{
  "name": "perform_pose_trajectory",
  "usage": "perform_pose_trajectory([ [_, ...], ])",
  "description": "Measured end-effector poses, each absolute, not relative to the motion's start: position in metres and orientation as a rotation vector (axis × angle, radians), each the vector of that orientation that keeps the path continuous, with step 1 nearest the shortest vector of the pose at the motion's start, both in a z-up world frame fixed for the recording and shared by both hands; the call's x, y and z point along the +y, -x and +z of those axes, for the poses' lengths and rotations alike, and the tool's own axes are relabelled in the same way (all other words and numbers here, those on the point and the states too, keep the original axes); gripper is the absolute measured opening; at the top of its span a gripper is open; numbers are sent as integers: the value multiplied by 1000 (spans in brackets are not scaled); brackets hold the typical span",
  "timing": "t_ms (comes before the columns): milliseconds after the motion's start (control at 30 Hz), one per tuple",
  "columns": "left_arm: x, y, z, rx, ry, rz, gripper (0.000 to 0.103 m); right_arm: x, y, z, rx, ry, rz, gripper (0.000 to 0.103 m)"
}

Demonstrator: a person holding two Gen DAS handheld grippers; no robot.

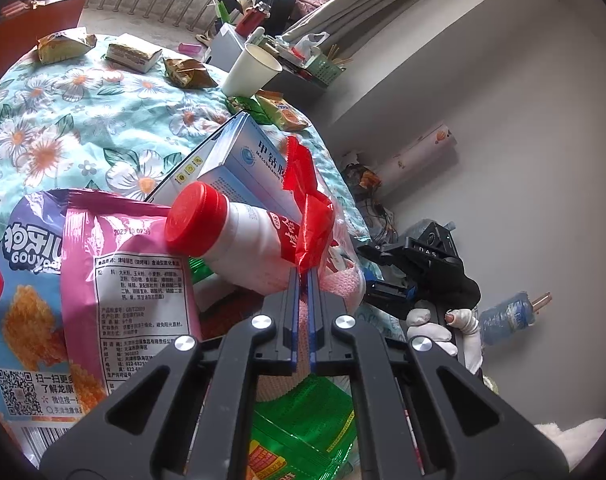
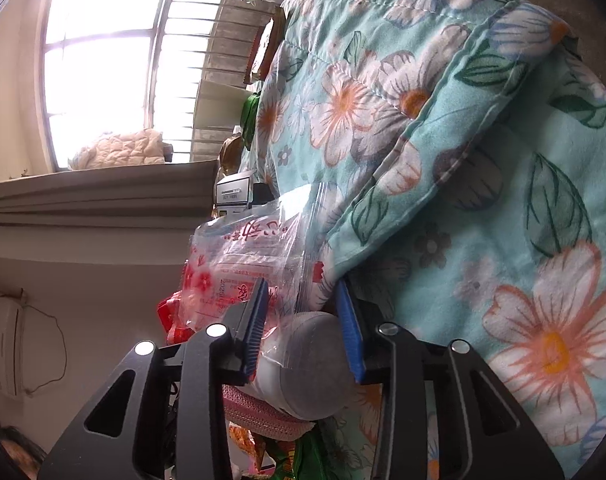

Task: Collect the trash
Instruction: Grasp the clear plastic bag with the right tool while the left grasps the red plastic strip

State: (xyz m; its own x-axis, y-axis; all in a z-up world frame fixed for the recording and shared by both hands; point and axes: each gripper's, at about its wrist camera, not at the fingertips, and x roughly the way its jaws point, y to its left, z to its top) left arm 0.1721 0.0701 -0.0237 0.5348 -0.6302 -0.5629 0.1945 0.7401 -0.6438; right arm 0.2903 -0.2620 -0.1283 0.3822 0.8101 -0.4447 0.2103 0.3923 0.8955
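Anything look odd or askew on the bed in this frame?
Yes. A red-capped bottle lies on its side atop a loose heap of snack bags and a medicine box, not standing. The left hand-held gripper pinches a crumpled red wrapper.

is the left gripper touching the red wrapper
Touching. In the left wrist view the left gripper has its fingertips nearly shut on the lower edge of the red wrapper, which stands up from between them.

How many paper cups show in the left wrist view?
1: a white paper cup stands at the far edge of the floral quilt. Others may be hidden behind clutter.
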Motion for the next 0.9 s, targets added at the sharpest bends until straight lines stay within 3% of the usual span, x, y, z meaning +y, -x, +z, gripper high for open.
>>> perform_pose_trajectory([
  [200, 71, -168, -16, 833, 546, -535, 1, -272, -282, -120, 1099, -1160, 514, 15],
  [900, 69, -133, 38, 656, 484, -581, 1, -333, -228, -46, 820, -1210, 560, 13],
])
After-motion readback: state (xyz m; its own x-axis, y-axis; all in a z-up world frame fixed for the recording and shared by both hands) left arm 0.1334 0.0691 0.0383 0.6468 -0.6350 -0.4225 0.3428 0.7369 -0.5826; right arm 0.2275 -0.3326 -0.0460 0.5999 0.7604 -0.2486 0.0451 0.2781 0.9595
